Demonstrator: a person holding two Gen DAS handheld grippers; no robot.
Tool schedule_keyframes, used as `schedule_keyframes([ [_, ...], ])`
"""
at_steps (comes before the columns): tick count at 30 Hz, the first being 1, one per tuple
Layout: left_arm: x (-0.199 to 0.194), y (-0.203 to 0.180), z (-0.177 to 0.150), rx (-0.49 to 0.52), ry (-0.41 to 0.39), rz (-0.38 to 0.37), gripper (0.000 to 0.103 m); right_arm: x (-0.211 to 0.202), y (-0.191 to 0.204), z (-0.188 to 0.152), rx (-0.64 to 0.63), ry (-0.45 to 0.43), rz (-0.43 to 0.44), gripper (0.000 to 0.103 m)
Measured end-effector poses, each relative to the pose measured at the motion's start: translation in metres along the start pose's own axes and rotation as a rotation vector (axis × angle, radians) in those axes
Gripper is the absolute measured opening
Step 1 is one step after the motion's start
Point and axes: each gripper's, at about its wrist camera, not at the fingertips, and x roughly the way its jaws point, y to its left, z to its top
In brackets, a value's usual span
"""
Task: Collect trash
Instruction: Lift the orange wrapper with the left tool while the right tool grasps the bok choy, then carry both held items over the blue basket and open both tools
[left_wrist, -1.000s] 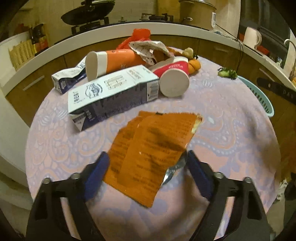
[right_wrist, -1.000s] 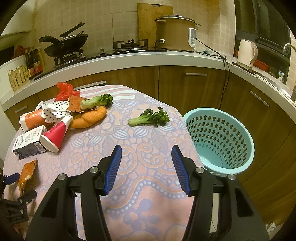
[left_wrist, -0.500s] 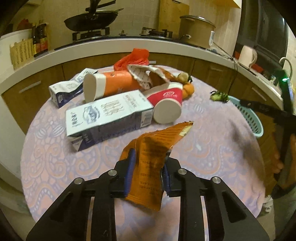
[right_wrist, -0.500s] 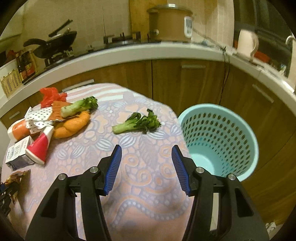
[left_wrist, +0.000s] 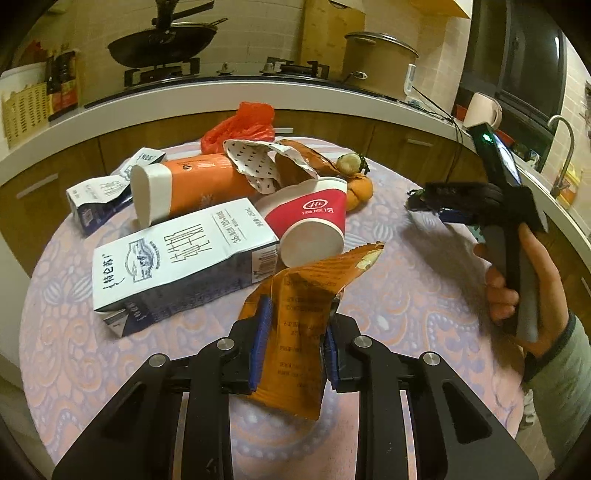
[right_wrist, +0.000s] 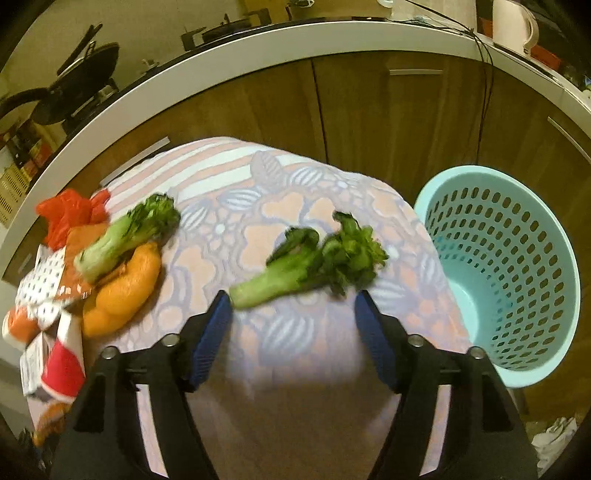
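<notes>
My left gripper (left_wrist: 293, 332) is shut on an orange foil wrapper (left_wrist: 306, 306) and holds it above the round table. Beyond it lie a white and dark milk carton (left_wrist: 184, 266), a red paper cup (left_wrist: 314, 229), an orange carton (left_wrist: 195, 184), a spotted paper (left_wrist: 255, 162) and a red plastic bag (left_wrist: 240, 125). My right gripper (right_wrist: 293, 314) is open and empty, its fingertips just short of a green vegetable stalk (right_wrist: 306, 266) on the cloth. The right gripper also shows in the left wrist view (left_wrist: 454, 206). A turquoise basket (right_wrist: 502, 266) stands beside the table at the right.
A second green stalk (right_wrist: 129, 232) lies on an orange fruit (right_wrist: 125, 288) at the left of the right wrist view. A small crushed carton (left_wrist: 99, 195) lies at the table's far left. A curved kitchen counter (left_wrist: 295, 88) with wok, pot and kettle runs behind.
My left gripper closed on the orange wrapper and lifted it off the cloth. My right gripper moved forward and down toward the green stalk, still open.
</notes>
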Motion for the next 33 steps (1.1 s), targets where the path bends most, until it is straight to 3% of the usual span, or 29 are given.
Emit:
schedule_keyframes([
  [3,0.002,0.003,0.001,-0.008,0.002,-0.017,0.024,0.008,0.006,0.009,0.023,0.000,-0.035,0.078],
  [9,0.001,0.005,0.000,-0.020,0.000,-0.035,0.024,0.016,0.016,0.016,0.025,-0.015,-0.134,0.077],
  [12,0.000,0.004,-0.001,-0.021,0.004,-0.041,0.024,0.010,0.016,0.011,0.016,-0.033,-0.156,0.057],
  [14,-0.002,0.001,-0.001,-0.019,0.006,-0.056,0.024,0.005,0.013,0.008,0.010,-0.037,-0.151,0.031],
  [17,-0.006,-0.007,0.000,-0.011,0.004,-0.080,0.021,-0.004,0.008,0.000,0.001,-0.033,-0.098,0.022],
  [19,-0.009,-0.015,0.001,0.003,0.001,-0.096,0.017,-0.010,0.005,-0.006,0.001,-0.042,-0.054,0.020],
  [20,-0.010,-0.020,0.002,0.009,0.004,-0.111,0.001,-0.015,0.004,-0.008,-0.003,-0.050,-0.047,0.020],
  [33,-0.018,-0.053,0.020,0.012,-0.017,-0.199,0.001,-0.092,-0.015,-0.019,-0.090,-0.193,-0.003,0.020],
])
